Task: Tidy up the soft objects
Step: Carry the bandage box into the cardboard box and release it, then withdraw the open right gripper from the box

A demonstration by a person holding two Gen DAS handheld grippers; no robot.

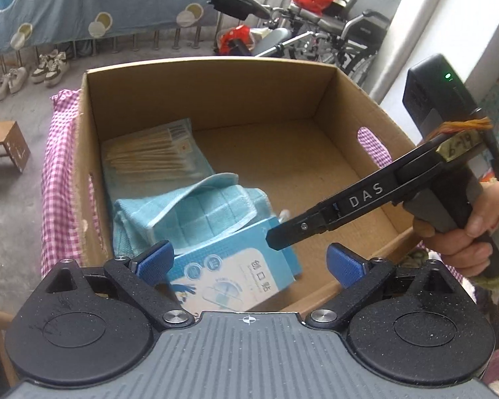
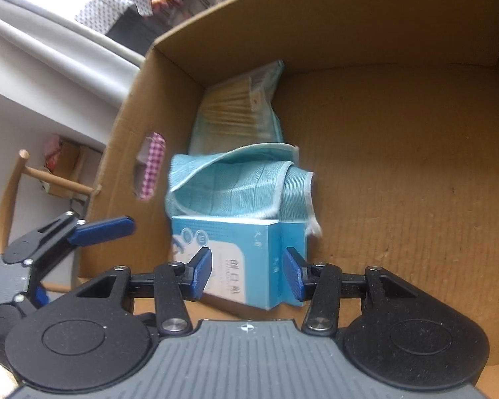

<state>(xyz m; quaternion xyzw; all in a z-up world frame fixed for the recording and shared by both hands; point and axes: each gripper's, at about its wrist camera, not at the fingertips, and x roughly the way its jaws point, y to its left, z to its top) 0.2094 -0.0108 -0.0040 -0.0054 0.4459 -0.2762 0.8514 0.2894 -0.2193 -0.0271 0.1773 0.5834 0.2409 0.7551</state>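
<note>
step: I'm lowering the blue plaster box (image 2: 239, 259) into the cardboard box (image 1: 216, 99), front left corner.
right hand-held gripper (image 2: 248, 274): half open; pads flank the box, contact unclear.
left hand-held gripper (image 1: 249, 261): wide open, empty.
towel (image 2: 236, 183): behind, touching.
swab pack (image 1: 149, 153): at back.
tip: I'd seat it flat, clear of the towel.

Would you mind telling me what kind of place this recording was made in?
Probably a home balcony or storage corner: shoes lined up on the floor, a spotted sheet hung over a railing, a folded wheelchair parked behind.
</note>
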